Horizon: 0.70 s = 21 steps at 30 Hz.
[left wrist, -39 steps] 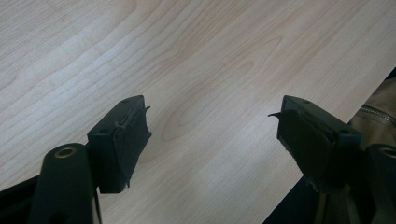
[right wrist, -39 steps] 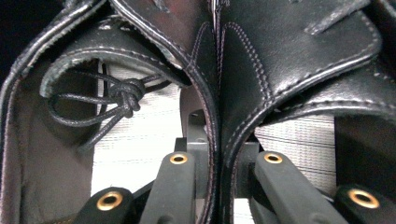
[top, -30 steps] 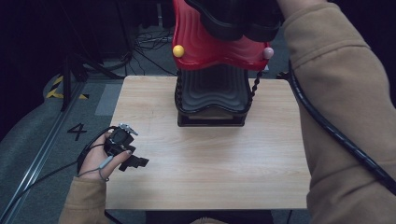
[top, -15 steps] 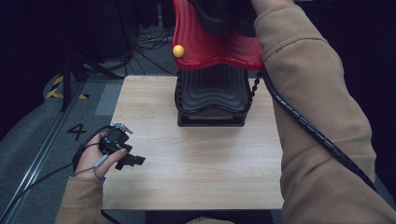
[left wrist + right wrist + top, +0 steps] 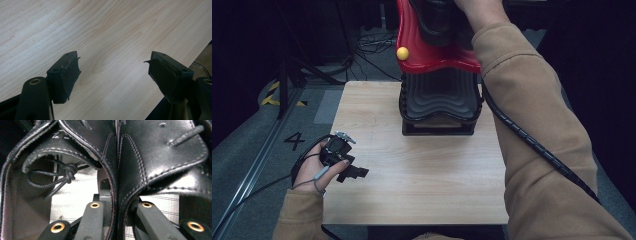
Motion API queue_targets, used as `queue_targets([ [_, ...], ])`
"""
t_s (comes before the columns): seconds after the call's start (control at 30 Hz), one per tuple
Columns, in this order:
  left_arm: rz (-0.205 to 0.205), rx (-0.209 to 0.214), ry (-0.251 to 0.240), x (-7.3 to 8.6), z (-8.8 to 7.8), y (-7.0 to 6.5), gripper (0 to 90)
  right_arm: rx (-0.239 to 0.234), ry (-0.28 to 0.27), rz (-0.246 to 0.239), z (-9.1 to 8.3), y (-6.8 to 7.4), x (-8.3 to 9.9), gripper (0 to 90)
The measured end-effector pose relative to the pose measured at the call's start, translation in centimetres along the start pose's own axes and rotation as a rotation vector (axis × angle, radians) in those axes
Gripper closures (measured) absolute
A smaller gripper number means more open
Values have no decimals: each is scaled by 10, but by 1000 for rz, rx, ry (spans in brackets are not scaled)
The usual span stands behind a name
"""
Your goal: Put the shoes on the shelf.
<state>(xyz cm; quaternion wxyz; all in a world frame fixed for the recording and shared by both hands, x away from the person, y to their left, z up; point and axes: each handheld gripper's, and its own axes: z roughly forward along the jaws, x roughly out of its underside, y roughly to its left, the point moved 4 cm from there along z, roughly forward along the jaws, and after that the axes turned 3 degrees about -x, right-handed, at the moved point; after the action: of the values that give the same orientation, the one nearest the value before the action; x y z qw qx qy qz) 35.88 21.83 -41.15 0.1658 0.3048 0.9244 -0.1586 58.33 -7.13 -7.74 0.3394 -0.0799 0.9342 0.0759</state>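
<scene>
So the right gripper (image 5: 439,20) is hanging up above the far edge of the table (image 5: 422,185), and its fingers are clamping the inner sides of two black shoes (image 5: 140,157) pressed together. You only really get that from the right gripper view: it's looking straight into the pair, showing the stitched leather seam running between the fingers and a knotted lace (image 5: 67,172) lying inside the shoe on the left of that view. From the high view, the shoes (image 5: 437,22) are just a dark lump sitting on a red wavy tray (image 5: 432,62) with a yellow ball (image 5: 402,53) at its left edge, above a black ribbed stand (image 5: 438,100) at the back of the table.

The left gripper (image 5: 354,172) is resting at the table's left edge, near side. The left gripper view is showing its fingers (image 5: 63,75) standing wide apart with nothing but bare wood grain between them, which the high view is too small to tell you.
</scene>
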Motion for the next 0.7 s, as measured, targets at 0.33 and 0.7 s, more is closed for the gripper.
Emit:
queue_targets([
  [0.33,5,3,5,0,0,-1,250,3,1,12,27,-3,13,812],
  [0.7,3,1,2,-1,1,-2,249,3,-21,10,31,0,17,737],
])
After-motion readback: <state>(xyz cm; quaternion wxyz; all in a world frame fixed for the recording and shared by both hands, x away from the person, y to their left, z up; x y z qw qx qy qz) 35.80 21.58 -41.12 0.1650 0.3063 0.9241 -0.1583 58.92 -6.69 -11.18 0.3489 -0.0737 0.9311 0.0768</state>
